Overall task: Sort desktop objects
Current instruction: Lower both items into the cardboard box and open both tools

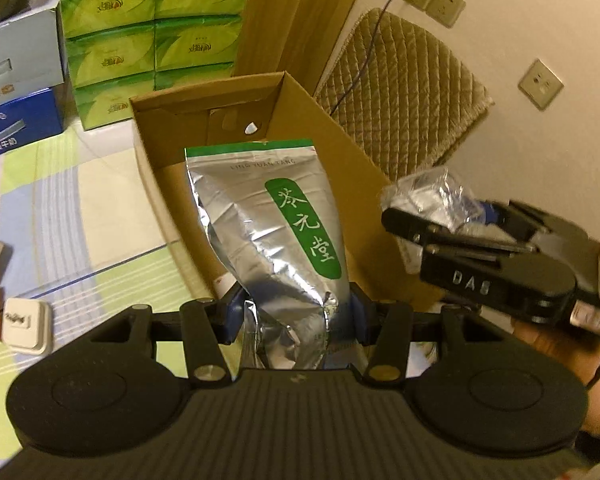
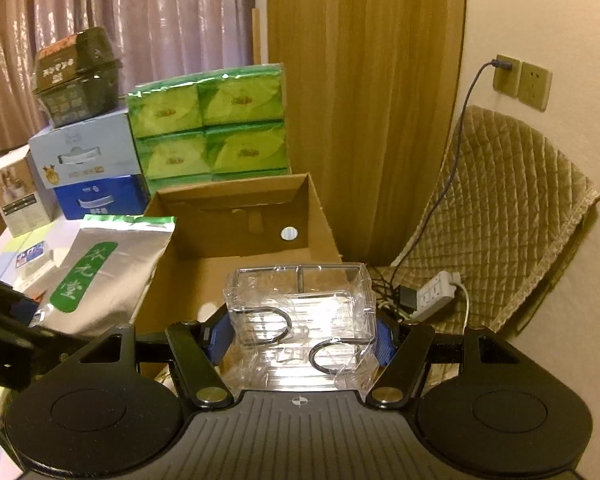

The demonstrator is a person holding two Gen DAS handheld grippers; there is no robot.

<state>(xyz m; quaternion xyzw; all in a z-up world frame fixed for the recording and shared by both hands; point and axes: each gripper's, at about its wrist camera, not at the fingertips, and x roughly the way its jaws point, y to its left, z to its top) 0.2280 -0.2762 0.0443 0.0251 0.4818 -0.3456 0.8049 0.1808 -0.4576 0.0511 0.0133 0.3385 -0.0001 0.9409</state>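
My left gripper [image 1: 296, 312] is clamped on the bottom of a silver pouch [image 1: 268, 232] standing upright over the open cardboard box [image 1: 340, 152], while my right gripper [image 2: 302, 336] pinches a clear plastic pack [image 2: 300, 312] near the box's front edge.

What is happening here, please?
A person is sorting things into a cardboard box with a gripper in each hand. The left gripper is shut on a silver pouch with a green label, held upright in front of the box. The right gripper is shut on a clear plastic packet with metal hooks inside, also at the near edge of the box. The box looks empty where its inside shows. Neither thing is in it yet.
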